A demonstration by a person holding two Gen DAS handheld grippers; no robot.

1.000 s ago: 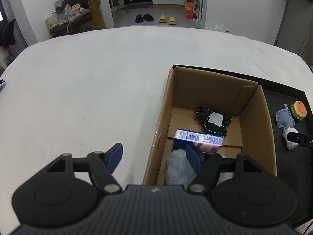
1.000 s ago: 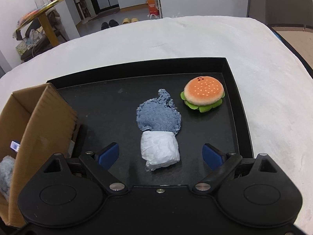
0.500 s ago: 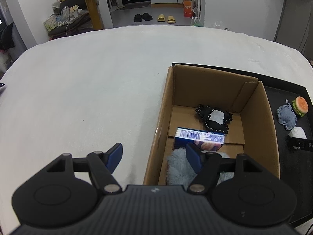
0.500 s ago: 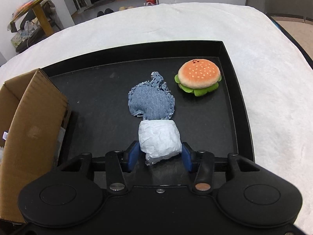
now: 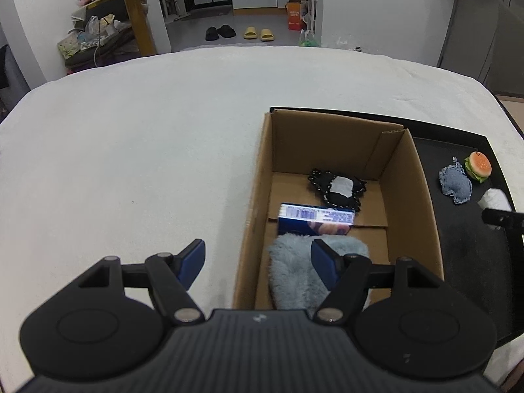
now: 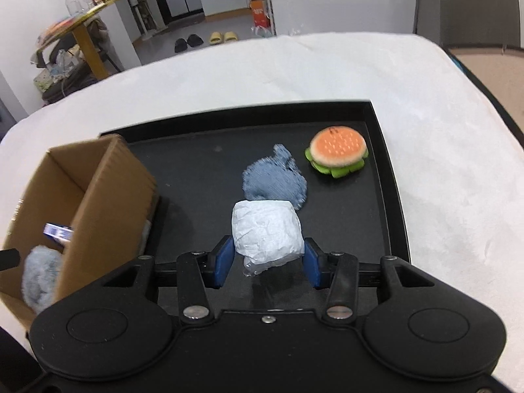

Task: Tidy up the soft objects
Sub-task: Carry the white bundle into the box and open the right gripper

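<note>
The right hand-held gripper (image 6: 267,263), wide apart a second ago, now pinches the white crumpled bundle (image 6: 266,231) at lower centre; the bundle overlaps the denim pouch (image 6: 275,180), and the cardboard box (image 6: 108,196) shows more at left.

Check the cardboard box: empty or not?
Not empty. The cardboard box holds a fluffy grey-blue cloth, a blue barcoded packet and a black studded pouch.

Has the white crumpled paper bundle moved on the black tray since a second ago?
Yes. The white crumpled paper bundle, gripped by the right claw, now overlaps the blue denim patch more, lifted off the black tray.
</note>
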